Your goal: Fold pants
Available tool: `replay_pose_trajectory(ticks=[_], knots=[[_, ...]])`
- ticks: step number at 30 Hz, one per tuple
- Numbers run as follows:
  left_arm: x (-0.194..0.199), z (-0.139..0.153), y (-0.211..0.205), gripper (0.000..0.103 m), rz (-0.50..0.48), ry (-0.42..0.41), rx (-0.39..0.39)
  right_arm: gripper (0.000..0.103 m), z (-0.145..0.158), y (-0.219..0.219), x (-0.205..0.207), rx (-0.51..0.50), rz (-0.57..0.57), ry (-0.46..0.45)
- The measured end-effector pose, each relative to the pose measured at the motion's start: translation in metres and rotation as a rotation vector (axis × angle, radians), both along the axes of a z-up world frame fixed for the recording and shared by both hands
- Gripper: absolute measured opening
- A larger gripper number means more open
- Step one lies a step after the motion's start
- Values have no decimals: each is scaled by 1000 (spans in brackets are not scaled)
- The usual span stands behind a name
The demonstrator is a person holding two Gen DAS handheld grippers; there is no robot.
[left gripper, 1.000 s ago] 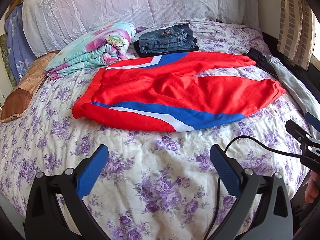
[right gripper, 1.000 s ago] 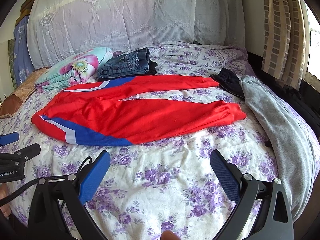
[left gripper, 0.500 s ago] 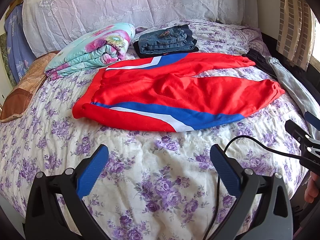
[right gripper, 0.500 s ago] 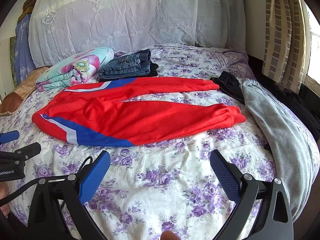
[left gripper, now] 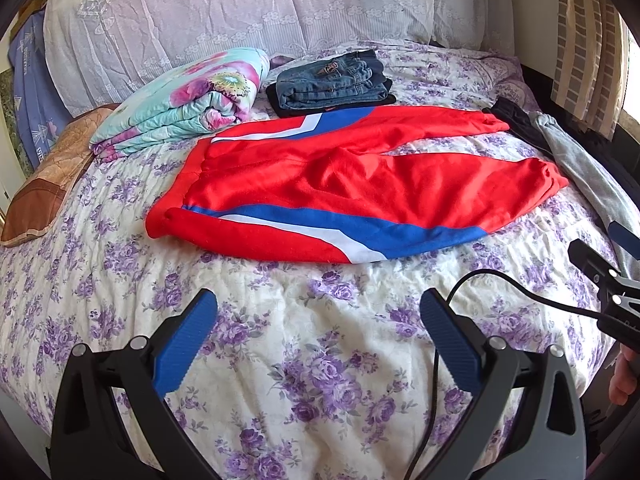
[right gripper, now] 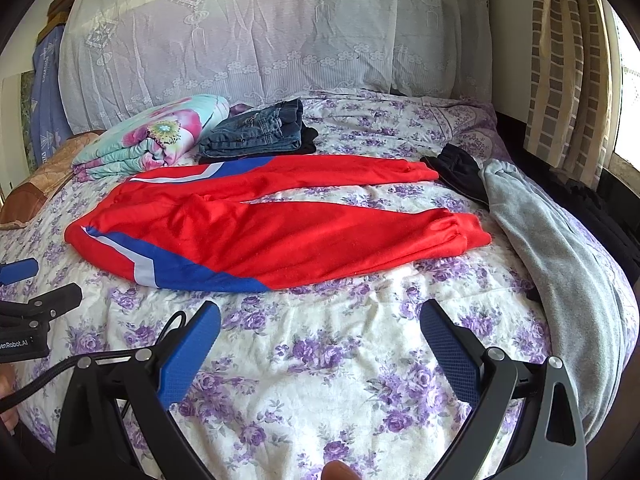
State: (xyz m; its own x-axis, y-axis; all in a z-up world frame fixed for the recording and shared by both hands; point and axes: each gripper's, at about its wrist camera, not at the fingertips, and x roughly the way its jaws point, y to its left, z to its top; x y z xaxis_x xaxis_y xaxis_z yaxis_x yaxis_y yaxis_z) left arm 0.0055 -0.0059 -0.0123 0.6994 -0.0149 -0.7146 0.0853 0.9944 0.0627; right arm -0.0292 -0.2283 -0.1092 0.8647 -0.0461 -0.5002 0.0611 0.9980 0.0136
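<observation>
Red pants (left gripper: 340,184) with blue and white side stripes lie spread flat across the floral bed, waistband to the left and both leg cuffs to the right; they also show in the right wrist view (right gripper: 280,236). My left gripper (left gripper: 318,320) is open and empty, hovering over the bedspread short of the pants' near edge. My right gripper (right gripper: 320,324) is open and empty, likewise short of the near leg. Each gripper shows at the edge of the other's view.
Folded jeans (left gripper: 332,80) and a folded floral quilt (left gripper: 180,100) sit behind the pants near the pillows (left gripper: 240,12). A grey garment (right gripper: 560,248) and a black one (right gripper: 460,172) lie along the bed's right side. A black cable (left gripper: 500,284) crosses near my left gripper.
Both views have drifted slightly; the pants sit a little lower in the right wrist view. Nothing on the bed has moved and both grippers stay open.
</observation>
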Motion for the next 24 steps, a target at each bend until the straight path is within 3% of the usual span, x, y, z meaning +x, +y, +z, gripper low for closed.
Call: replay_pose_trajectory(ticks=[24], knots=[[-2,2,-2,99,-7,1,4,100,-1,0,-1,1,1,1]])
